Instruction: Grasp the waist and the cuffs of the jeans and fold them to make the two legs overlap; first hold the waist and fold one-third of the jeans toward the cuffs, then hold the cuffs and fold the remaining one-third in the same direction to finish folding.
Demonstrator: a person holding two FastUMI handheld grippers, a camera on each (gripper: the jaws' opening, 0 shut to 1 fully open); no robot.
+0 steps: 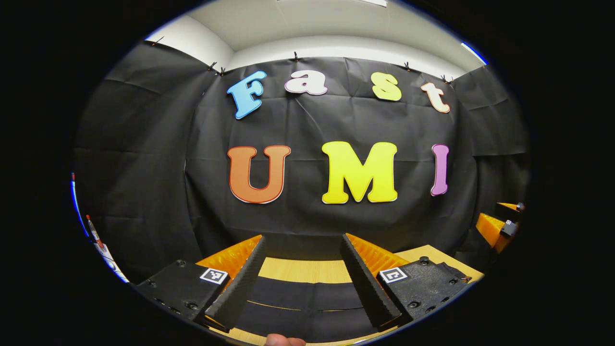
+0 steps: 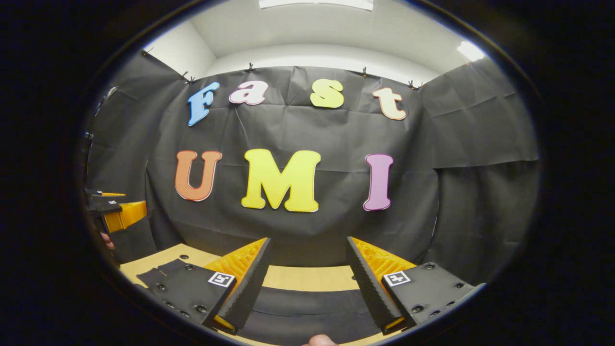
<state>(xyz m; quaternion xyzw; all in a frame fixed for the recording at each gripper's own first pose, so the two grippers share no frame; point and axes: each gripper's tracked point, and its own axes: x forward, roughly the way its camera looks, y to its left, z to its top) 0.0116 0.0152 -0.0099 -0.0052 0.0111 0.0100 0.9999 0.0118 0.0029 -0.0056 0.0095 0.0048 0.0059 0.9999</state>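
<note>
Hovering level above the pale wooden table (image 1: 307,269), the left gripper (image 1: 303,276) stands with its jaws spread wide and holds nothing; the dark, flat-lying denim jeans (image 1: 302,298) lie on the table below and between its fingers. The right gripper (image 2: 307,278) is posed the same way, jaws wide apart and empty, with the same dark cloth under it on the tabletop. Both cameras face the black cloth wall (image 1: 336,120) rather than looking down, which suggests a ready stance before reaching for the waist and cuffs. No fold looks begun yet, though little of the jeans is visible. Each view also catches the other gripper off to its side, so the two are held apart, probably to take opposite ends of the garment
</note>
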